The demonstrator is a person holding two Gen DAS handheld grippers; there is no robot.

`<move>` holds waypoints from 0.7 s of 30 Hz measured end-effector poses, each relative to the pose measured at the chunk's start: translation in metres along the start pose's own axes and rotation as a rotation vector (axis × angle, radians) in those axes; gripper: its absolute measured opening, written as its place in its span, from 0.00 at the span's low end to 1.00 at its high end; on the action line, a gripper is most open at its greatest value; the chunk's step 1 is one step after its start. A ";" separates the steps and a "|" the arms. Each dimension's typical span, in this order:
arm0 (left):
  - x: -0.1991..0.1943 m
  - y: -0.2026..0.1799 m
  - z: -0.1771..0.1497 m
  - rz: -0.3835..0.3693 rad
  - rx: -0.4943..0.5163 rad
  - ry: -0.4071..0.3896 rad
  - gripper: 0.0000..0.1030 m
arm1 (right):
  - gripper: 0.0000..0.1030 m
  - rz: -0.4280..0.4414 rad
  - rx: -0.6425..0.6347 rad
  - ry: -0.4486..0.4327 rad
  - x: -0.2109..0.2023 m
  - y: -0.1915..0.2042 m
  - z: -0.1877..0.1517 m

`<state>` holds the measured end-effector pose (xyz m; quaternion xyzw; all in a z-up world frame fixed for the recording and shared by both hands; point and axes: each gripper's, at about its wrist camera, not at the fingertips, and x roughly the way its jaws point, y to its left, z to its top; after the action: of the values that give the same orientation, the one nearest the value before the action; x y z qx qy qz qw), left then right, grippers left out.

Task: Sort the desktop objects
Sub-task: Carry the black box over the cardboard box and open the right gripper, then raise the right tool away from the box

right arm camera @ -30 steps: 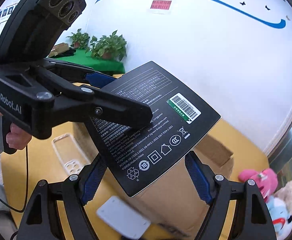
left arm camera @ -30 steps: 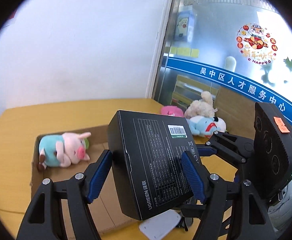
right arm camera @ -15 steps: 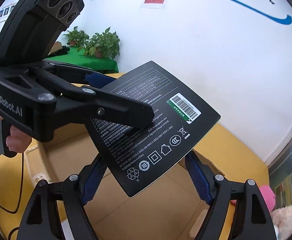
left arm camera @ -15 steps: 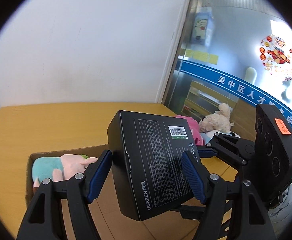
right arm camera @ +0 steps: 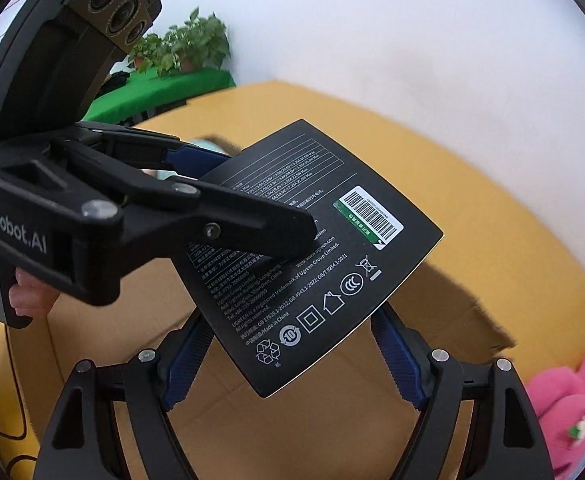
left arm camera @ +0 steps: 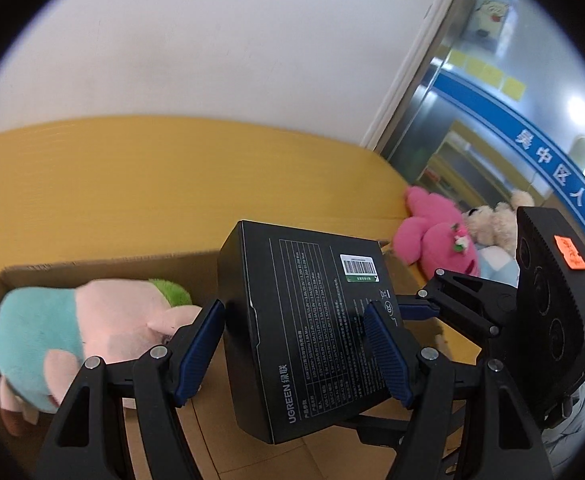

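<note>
Both the left gripper and right gripper are clamping the black box, hovering over the cardboard carton. Lowering it level beside the plush pig, releasing together, seems wisest.

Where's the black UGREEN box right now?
The black UGREEN box is held in the air by both grippers over the open cardboard box, just right of the pig plush in the left wrist view.

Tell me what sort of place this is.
Probably a public service office: a glass partition bears a blue band of Chinese lettering, sticky notes hang on it, and potted plants stand by the wall.
</note>
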<state>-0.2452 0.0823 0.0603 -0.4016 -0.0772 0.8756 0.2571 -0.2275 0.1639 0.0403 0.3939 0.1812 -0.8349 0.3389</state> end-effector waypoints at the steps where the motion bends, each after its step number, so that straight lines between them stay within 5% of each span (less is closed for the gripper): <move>1: 0.009 0.003 0.000 0.011 -0.020 0.030 0.69 | 0.77 0.020 0.016 0.018 0.007 -0.001 -0.002; 7: 0.044 0.014 -0.001 0.084 -0.085 0.158 0.69 | 0.77 0.083 0.090 0.123 0.052 -0.033 -0.010; 13: 0.057 0.007 -0.010 0.178 -0.013 0.233 0.68 | 0.77 0.067 0.164 0.193 0.084 -0.044 -0.017; 17: 0.033 0.009 -0.010 0.165 -0.025 0.221 0.68 | 0.78 0.015 0.158 0.190 0.075 -0.035 -0.022; 21: -0.030 0.004 -0.014 0.189 -0.012 0.118 0.68 | 0.83 -0.029 0.189 0.150 0.038 -0.036 -0.029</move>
<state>-0.2202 0.0627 0.0700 -0.4594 -0.0289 0.8703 0.1751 -0.2552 0.1898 -0.0065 0.4830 0.1322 -0.8212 0.2738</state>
